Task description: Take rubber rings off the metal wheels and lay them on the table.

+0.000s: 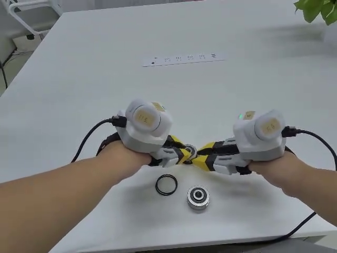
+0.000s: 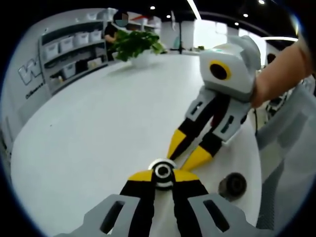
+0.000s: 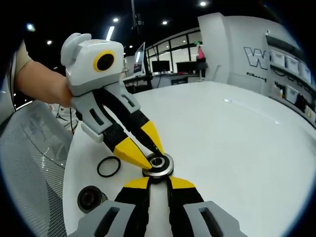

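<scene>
We found the left gripper [image 2: 163, 177] closed on a metal wheel [image 3: 158, 165] at the front part of the table [image 1: 158, 100]. The wheel sat between the two yellow tips, pinched from both sides. We could not tell whether it rested on the table or hung clear of it.

The right gripper [image 3: 157, 181] faced the left one tip to tip from the opposite side. Its jaws stood narrow, with the yellow tips against the rim of the same wheel. We could not tell whether they clamped the rim or merely touched it. In the left gripper view the rim of the held wheel looked dark, and we could not tell whether a ring sat on it.

One rubber ring [image 1: 157, 185] lay flat and loose on the table, just nearer the person than the meeting tips. A second wheel [image 1: 198, 197] lay flat just beside the ring, on its right, not touching it. Both lay free of the grippers.

The left hand [image 1: 126, 155] and the right hand [image 1: 276, 167] each wrapped a gripper body. A black cable [image 1: 89, 139] ran from the left gripper across the table.

A white power strip [image 1: 184, 59] lay well apart, toward the far side of the table. Green leaves of a plant [image 1: 316, 9] showed at the far right corner.
</scene>
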Available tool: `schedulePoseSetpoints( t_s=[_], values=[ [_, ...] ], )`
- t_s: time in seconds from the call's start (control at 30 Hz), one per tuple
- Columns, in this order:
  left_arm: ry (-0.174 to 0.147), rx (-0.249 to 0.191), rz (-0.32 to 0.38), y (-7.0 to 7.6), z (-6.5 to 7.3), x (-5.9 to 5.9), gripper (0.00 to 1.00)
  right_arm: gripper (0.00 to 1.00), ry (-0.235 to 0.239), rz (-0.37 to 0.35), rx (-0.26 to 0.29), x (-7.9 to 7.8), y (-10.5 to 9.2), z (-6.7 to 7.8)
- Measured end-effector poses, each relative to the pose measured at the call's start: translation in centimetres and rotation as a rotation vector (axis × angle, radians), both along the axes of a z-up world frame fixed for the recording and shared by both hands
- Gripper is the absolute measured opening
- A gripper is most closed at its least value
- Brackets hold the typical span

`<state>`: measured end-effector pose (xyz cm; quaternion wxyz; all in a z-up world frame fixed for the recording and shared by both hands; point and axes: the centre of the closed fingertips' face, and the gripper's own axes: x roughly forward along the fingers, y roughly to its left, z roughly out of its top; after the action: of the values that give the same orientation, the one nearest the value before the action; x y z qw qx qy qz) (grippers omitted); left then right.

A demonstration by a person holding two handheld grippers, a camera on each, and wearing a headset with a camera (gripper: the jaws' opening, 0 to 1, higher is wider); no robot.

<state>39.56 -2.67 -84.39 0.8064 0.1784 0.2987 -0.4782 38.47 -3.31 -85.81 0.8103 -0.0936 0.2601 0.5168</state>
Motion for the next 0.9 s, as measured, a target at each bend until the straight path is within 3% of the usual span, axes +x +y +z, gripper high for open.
schedulePoseSetpoints(
  t_s=[0.63, 0.9],
  values=[
    [-0.004, 0.005, 0.010, 0.01, -0.04, 0.08, 0.14, 0.00, 0.042, -0.066, 0.025, 0.37, -0.46, 0.01],
    [-0.012, 0.013, 0.013, 0.00, -0.02, -0.01, 0.14, 0.00, 0.109, -0.116, 0.071, 0.32, -0.58, 0.37]
  ],
)
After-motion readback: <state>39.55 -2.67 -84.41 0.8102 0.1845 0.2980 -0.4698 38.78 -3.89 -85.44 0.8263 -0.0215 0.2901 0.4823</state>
